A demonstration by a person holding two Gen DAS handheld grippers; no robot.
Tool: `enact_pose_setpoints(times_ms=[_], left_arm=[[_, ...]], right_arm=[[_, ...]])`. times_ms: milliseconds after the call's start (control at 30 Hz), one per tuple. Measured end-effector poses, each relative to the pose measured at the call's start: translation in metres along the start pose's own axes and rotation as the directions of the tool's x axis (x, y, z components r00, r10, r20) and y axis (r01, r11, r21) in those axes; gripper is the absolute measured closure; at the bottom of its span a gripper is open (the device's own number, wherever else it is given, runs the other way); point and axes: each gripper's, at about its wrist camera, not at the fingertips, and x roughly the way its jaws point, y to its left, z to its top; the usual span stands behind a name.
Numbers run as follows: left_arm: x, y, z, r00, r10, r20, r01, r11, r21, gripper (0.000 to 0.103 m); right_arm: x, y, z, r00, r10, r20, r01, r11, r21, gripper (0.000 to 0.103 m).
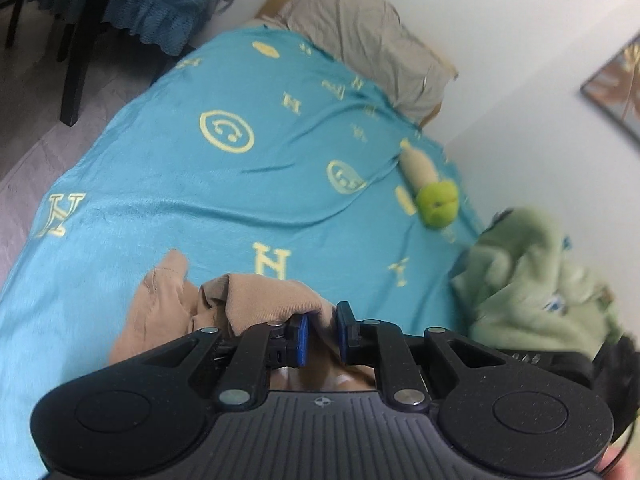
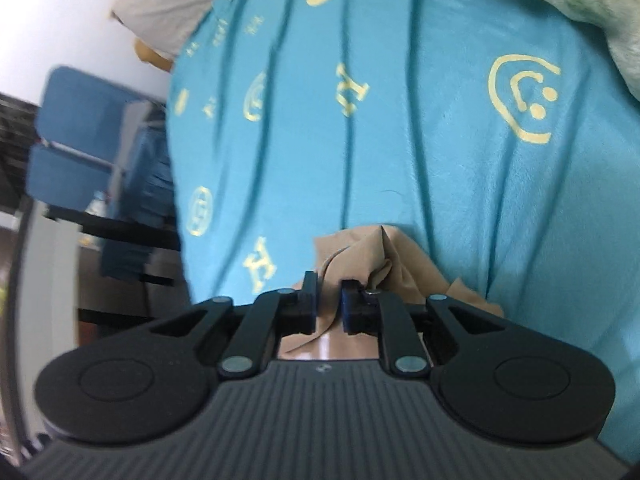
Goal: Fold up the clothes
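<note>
Your bed wears a teal blanket [image 1: 168, 184] with yellow prints. The tan garment [image 1: 256, 300] lies bunched at the blanket's near edge. Your left tool [image 1: 321, 330] and right tool [image 2: 329, 304] each stand narrowly parted, tan cloth lying between their pads.

Left tool [image 1: 321, 330] low over a turquoise bedspread [image 1: 168, 184], jaws slightly parted with tan garment [image 1: 256, 300] cloth between them, green plush toy [image 1: 438, 204] near the wall, pale green garment [image 1: 532, 280] at right
</note>
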Motion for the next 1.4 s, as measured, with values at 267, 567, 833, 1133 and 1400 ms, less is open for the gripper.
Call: enact_pose_setpoints(times_ms=[267,567,833,1133,1400], left_arm=[[-0.004,-0.035,-0.016,0.998,0.041,0.043,-0.051,0.959,0.280,0.025],[-0.045,-0.066,-0.042,0.976,0.130,0.177,-0.186,0.918,0.350,0.000],[-0.085,-0.065,-0.075,0.987,0.105,0.121,-0.133,0.957,0.259,0.000],[-0.079,-0.023,-0.107,1.000,0.014,-0.027,-0.013,0.999,0.047,0.000],[-0.071,0.006,-0.112,0.987,-0.128,-0.099,0.107,0.975,-0.193,0.001]], right_arm=[[-0.013,0.034,-0.013,0.991,-0.044,0.125,0.072,0.971,-0.228,0.007],[-0.067,0.046,-0.037,0.969,-0.026,0.247,0.129,0.903,-0.410,0.007],[-0.108,0.036,-0.067,0.958,-0.040,0.284,0.167,0.882,-0.441,0.007],[-0.121,0.025,-0.071,0.949,-0.040,0.312,0.172,0.896,-0.409,0.007],[-0.117,0.017,-0.059,0.962,0.001,0.272,0.101,0.927,-0.361,0.007]])
